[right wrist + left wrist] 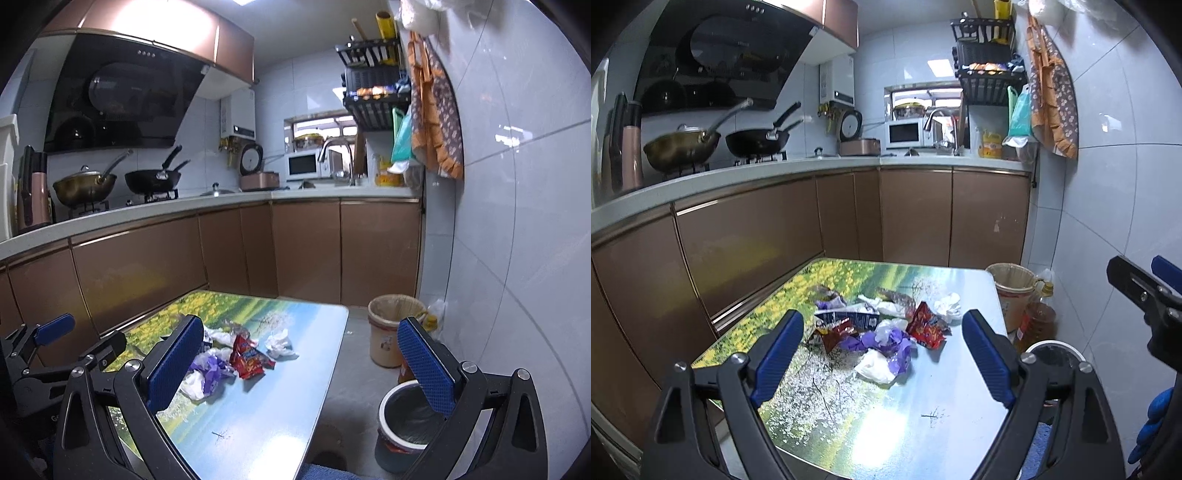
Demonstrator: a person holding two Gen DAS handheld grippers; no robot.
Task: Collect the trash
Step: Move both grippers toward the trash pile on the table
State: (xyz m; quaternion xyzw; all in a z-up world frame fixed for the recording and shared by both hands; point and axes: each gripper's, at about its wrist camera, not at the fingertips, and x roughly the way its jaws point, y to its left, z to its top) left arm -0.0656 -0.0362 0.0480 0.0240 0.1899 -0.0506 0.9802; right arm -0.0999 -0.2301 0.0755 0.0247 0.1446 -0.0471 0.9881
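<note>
The trash lay in a loose heap (pixel 879 328) on the far half of the bench (pixel 923 417), whose top carried a printed landscape. In the heap were a red snack wrapper (pixel 927 326), purple foil pieces (pixel 886 341), a white crumpled tissue (pixel 948 305) and a flattened small carton (pixel 849 318). Both grippers hovered above the near edge of the bench, and the heap was ahead of them and lower.

The left gripper (pixel 882 358) stood wide open and held nothing; the heap appeared almost centred between its fingers, so this one seemed to me the better aligned. The right gripper (pixel 303 369) was also wide open and empty. It was further to the right, and from its view the heap lay ahead and to the left, near its left finger (pixel 173 363).

The heap stretched roughly across the bench, from left to right. A dark bin with a liner (pixel 406 421) stood on the floor just beside the right edge of the bench, nearer to the right gripper. Another, beige bin (pixel 391 332) stood behind it.
</note>
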